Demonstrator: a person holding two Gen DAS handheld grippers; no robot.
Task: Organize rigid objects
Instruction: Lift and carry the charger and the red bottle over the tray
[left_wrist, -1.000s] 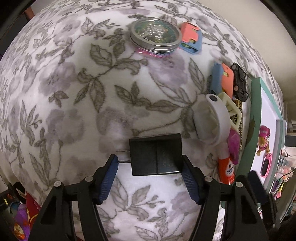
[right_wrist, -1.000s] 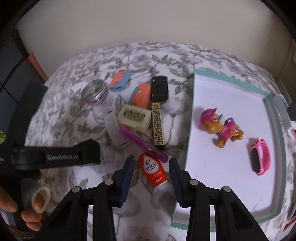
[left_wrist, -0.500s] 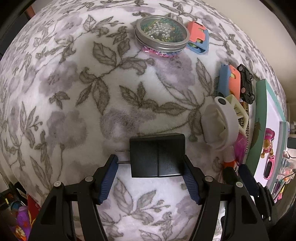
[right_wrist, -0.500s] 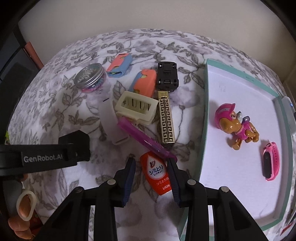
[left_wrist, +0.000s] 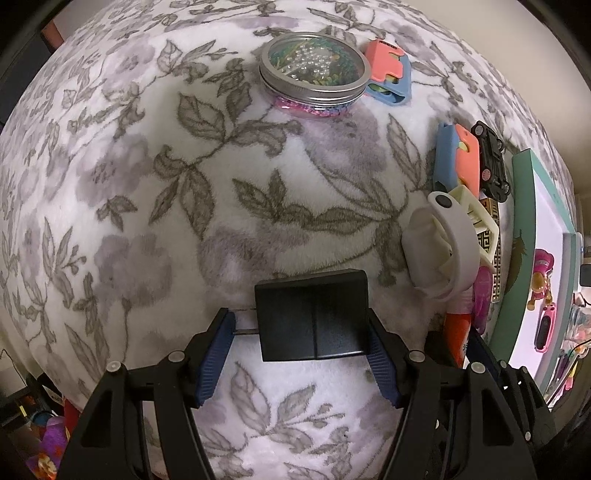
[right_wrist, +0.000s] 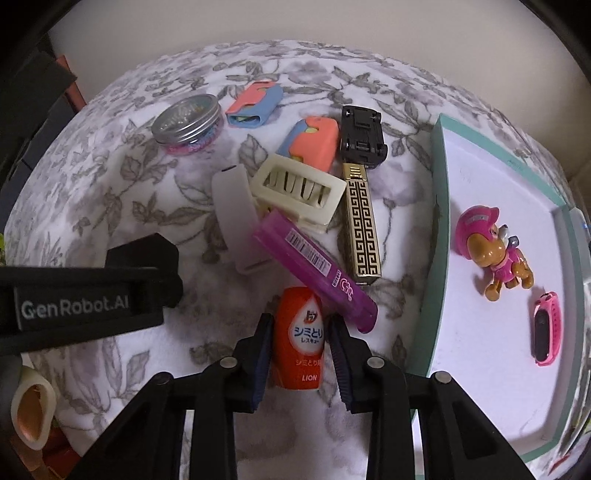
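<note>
Gripping a black charger block (left_wrist: 312, 317) in my left gripper (left_wrist: 301, 350): both blue pads press its sides, prongs pointing left, held over the floral blanket (left_wrist: 147, 184).

Right gripper (right_wrist: 299, 354): jaws part-open astride the orange stain-remover bottle (right_wrist: 299, 343); I cannot tell whether the pads touch it. Bottle lies on the blanket, near edge of the pile.

Pile, far of the bottle: purple tube (right_wrist: 314, 262) lying slantwise across a cream hair clip (right_wrist: 299, 188); white band (right_wrist: 236, 206) to the left; gold-patterned bar (right_wrist: 362, 229) to the right; black toy car (right_wrist: 362, 136) at the bar's far end; two coral-and-blue cases (right_wrist: 314, 144) (right_wrist: 255, 103); metal-lidded jar (right_wrist: 188, 118) far left.

Tray (right_wrist: 439, 221), right: pink pup figure (right_wrist: 491, 251), pink wristband (right_wrist: 545, 328).
</note>
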